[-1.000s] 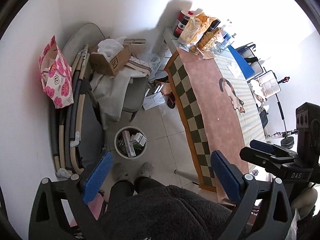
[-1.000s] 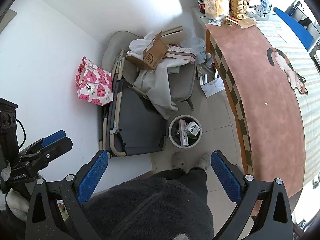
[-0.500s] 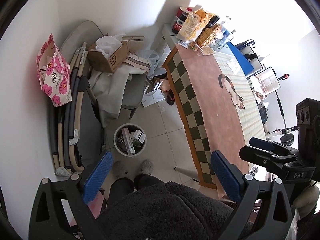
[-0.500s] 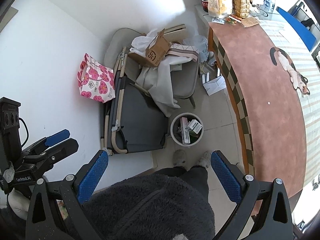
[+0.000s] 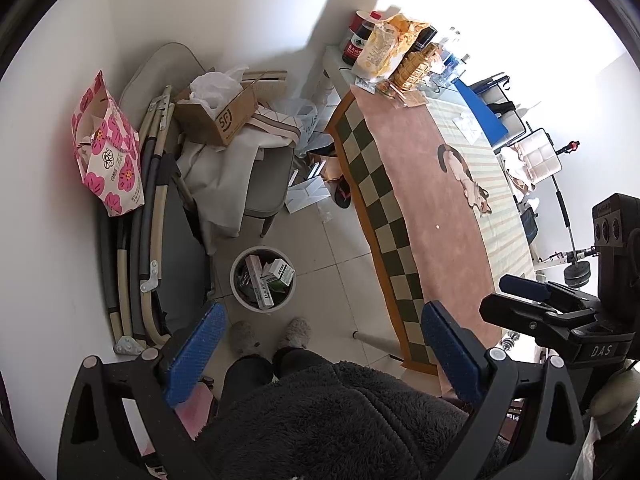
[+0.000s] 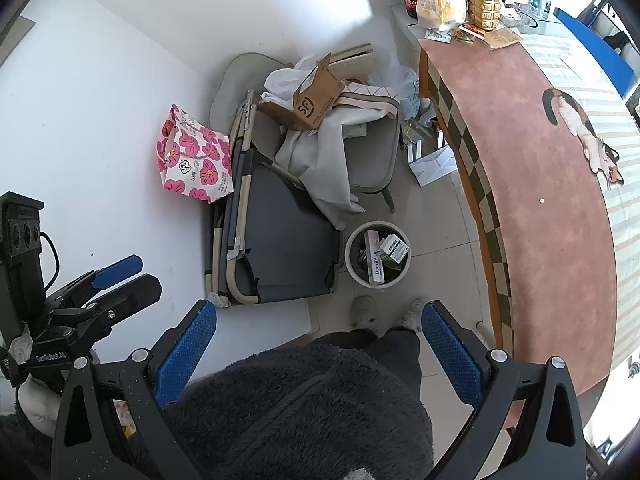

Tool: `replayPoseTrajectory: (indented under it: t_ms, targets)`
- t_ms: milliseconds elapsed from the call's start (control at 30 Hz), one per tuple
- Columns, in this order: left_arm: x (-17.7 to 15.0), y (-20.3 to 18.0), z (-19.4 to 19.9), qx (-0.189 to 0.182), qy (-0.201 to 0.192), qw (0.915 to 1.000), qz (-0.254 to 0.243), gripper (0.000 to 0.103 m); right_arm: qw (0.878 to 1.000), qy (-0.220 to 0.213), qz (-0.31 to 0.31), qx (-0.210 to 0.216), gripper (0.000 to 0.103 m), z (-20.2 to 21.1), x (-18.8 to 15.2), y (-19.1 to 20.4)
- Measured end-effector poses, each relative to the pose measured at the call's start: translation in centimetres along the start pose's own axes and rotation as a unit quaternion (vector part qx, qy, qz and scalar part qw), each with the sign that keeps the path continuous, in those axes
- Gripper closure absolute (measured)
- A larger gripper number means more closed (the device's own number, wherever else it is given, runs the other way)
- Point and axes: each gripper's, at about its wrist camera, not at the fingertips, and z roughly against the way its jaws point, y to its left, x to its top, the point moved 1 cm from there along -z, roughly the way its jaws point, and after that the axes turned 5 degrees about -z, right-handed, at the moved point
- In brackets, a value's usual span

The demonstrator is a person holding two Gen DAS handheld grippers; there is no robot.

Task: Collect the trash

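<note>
White walls and pale floor tiles point(image 5: 352, 256) are framing a cluttered corner. Bin point(image 5: 263, 278) is sitting on the tiles just ahead of the person's slippers point(image 5: 296, 331), holding a few small boxes point(image 6: 394, 249), one long box leaning across the others. Left gripper point(image 5: 320, 354) is hanging above the person's dark fleece point(image 5: 340, 420), jaws spread wide, nothing between the blue pads. Right gripper point(image 6: 318, 354) is doing the same: jaws wide apart, empty. Table point(image 5: 432, 200) with a checkered-edge pink cloth is running along the right of the bin; bottles and snack bags point(image 5: 384, 50) are crowding its far end. Folded cot point(image 6: 276, 240) is leaning by the wall left of the bin, floral bag point(image 6: 194, 166) beside it. Chair point(image 5: 268, 184) behind the bin is carrying a cardboard box point(image 5: 224, 114) and cloth.
</note>
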Motion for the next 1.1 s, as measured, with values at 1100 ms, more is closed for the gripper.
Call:
replayPoseTrajectory:
  t_ms: [1100]
  targets:
    - [2.1, 0.2, -0.3, -0.010, 0.005, 0.9994, -0.033, 0.003, 1.000, -0.006, -0.015, 0.000, 0.000, 0.7, -0.8, -0.9]
